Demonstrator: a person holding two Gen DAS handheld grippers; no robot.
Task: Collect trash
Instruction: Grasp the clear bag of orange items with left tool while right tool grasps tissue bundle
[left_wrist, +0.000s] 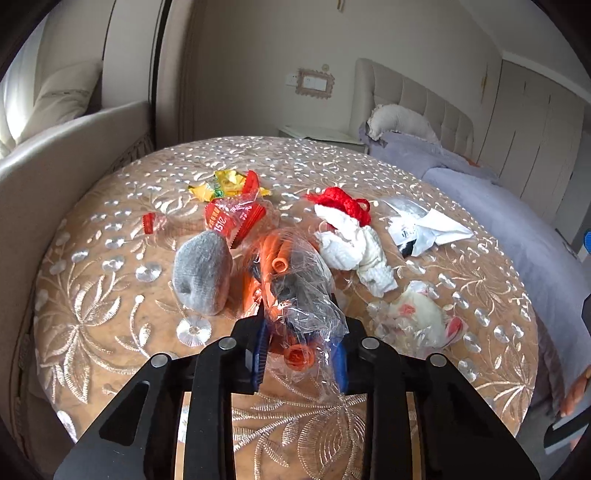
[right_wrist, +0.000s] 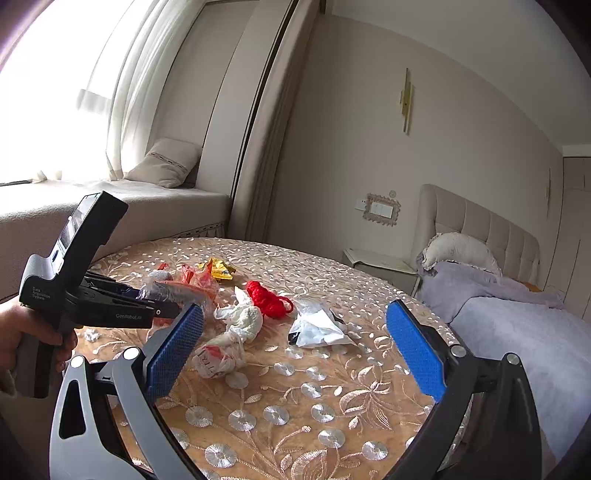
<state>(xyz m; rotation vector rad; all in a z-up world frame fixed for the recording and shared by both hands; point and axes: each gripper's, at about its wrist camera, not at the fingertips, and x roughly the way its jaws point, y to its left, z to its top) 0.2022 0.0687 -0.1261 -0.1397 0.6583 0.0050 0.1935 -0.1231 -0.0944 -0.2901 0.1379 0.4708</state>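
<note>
One clear plastic bag with orange tubes inside (left_wrist: 295, 291) lies near the middle of the round tabletop (left_wrist: 122, 295), and the left hand-held gripper (left_wrist: 301, 354) has its two blue pads pressed against the bag's near end, clamping the crumpled plastic between them. In the right wrist view the same left hand-held gripper (right_wrist: 162, 299) reaches in from the left, carried by one hand (right_wrist: 22, 332).

Around the bag lie further pieces of trash: one grey fuzzy lump (left_wrist: 203, 273) touching its left side, one red printed wrapper (left_wrist: 232, 221) just behind, one yellow wrapper (left_wrist: 227, 184) farther back, one white cloth with red yarn (left_wrist: 347, 236) to the right, one black-and-white paper packet (left_wrist: 424, 229) beyond that, and one white wrapper with red marks (left_wrist: 417, 317) at the near right.

The right hand-held gripper (right_wrist: 295, 354) hangs over the tabletop's near edge, jaws spread wide with nothing between them. One bed (right_wrist: 517, 332) stands just beside the tabletop on the right.
</note>
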